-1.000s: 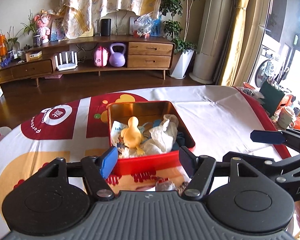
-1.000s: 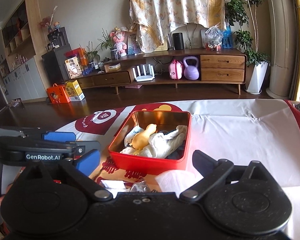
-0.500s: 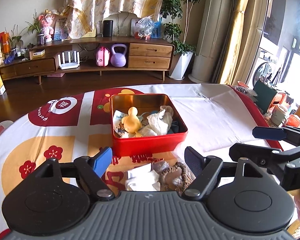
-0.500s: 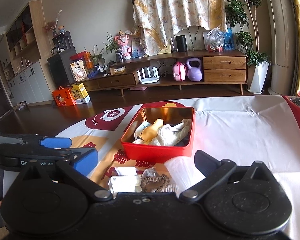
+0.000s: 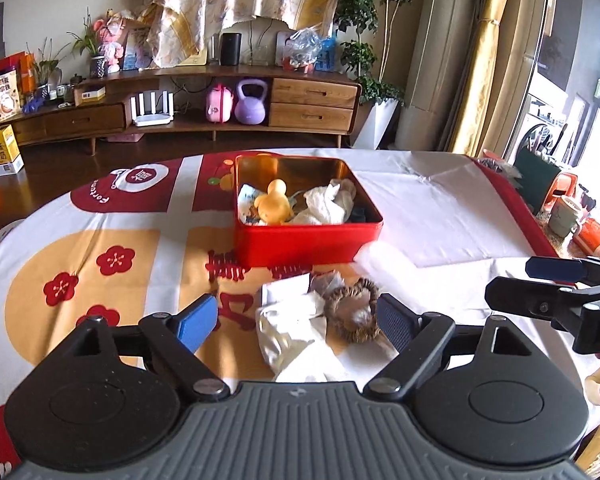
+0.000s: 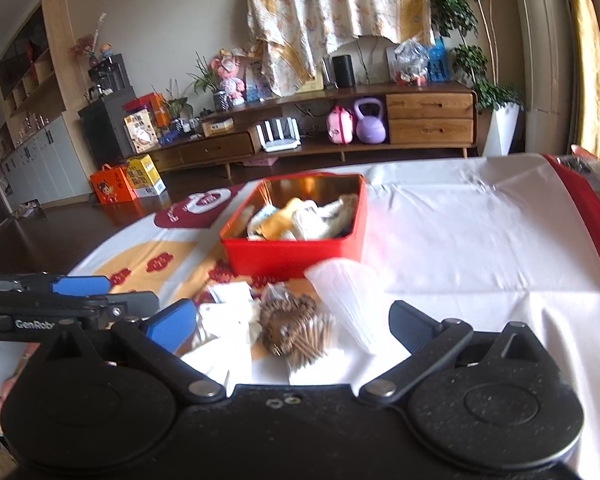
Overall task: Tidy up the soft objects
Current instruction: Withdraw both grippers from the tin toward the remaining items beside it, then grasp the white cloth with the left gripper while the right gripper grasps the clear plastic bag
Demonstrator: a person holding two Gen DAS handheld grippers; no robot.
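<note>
We see the left hand-held gripper (image 5: 296, 322) spread wide, its jaws just opening, with nothing pinched. The right hand-held gripper (image 6: 290, 326) is also spread. A white cloth (image 5: 292, 328) and a brown scrunchie (image 5: 354, 314) lie on the worktop (image 5: 440, 216), just before the red tin (image 5: 306, 242).

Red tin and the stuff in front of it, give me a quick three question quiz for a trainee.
1. True or false: the red tin is empty.
2. What lies nearest the left gripper? A) brown scrunchie B) purple kettlebell C) mug
3. Fill in: the yellow duck toy sits ___ the tin.

Key: 1 false; 2 A; 3 inside.
</note>
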